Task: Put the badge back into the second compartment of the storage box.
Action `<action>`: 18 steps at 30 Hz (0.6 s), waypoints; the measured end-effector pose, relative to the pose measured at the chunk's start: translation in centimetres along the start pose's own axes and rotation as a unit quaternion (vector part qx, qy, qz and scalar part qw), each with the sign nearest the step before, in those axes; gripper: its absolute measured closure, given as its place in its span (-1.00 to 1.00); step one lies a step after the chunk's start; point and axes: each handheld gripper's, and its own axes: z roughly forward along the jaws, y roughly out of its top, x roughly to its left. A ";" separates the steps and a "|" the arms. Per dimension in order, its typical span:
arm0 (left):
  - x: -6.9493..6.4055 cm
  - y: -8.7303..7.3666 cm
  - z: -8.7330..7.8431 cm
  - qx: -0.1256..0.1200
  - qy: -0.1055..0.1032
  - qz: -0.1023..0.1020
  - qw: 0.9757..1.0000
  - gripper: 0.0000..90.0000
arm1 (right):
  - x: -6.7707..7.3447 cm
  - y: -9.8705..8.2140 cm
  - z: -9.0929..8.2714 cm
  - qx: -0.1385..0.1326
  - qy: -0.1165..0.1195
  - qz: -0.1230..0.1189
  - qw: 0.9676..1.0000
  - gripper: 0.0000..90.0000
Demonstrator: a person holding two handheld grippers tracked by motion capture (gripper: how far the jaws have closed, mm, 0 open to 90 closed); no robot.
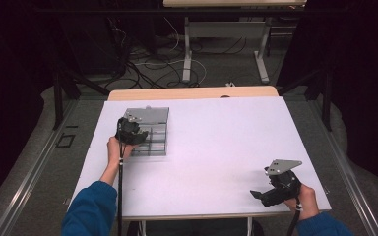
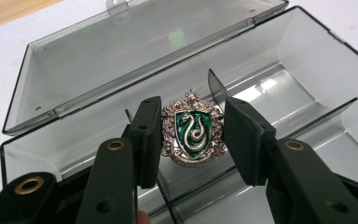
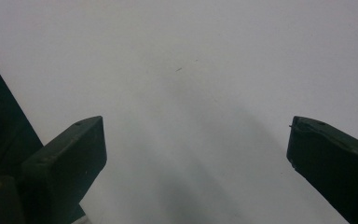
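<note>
1. The left gripper (image 2: 191, 135) holds a silver crest-shaped badge with a green enamel shield and a silver snake (image 2: 193, 128) between its two black jaws; both pads touch the sides of the badge.
2. The badge stands upright between the jaws, just above the dividers inside a smoky transparent plastic box with an open hinged lid (image 2: 303, 60).
3. In the high view the left gripper (image 1: 129, 131) is over the near-left part of the box (image 1: 155, 118), which lies on the far-left area of the white table (image 1: 216, 142).
4. The right gripper (image 3: 196, 154) has its jaws wide apart with nothing between them, above the bare white table surface.
5. In the high view the right gripper (image 1: 258, 195) rests near the front-right edge of the table, well apart from the box.
</note>
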 end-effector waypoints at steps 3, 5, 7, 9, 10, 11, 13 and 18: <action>-0.1 0.0 0.1 -0.003 -0.001 -0.002 1.000 0.30 | 0.0 0.0 0.1 -0.004 0.000 -0.001 1.000 -0.91; -0.1 0.0 0.2 -0.004 -0.003 0.002 1.000 0.30 | 0.0 -0.1 0.2 -0.007 -0.004 0.005 1.000 -0.91; -0.1 0.1 0.3 0.001 -0.005 0.000 1.000 0.30 | -0.1 -0.2 0.2 -0.001 0.002 0.006 1.000 -0.91; -0.1 0.0 0.5 0.000 -0.004 0.001 1.000 0.30 | -0.3 -0.2 0.2 0.000 0.006 0.006 1.000 -0.91; -0.1 0.0 0.6 0.001 -0.005 0.002 1.000 0.30 | -0.3 -0.2 0.3 -0.003 0.002 0.007 1.000 -0.91; -0.1 0.0 0.7 0.002 -0.004 -0.001 1.000 0.30 | -0.3 -0.2 0.4 0.000 0.004 0.012 1.000 -0.91; 0.0 0.0 0.7 -0.003 -0.006 -0.003 1.000 0.30 | -0.5 -0.2 0.5 0.001 0.011 0.006 1.000 -0.91; -0.1 0.0 0.7 0.003 -0.002 -0.007 1.000 0.25 | -0.6 -0.3 0.6 0.001 0.011 0.012 1.000 -0.91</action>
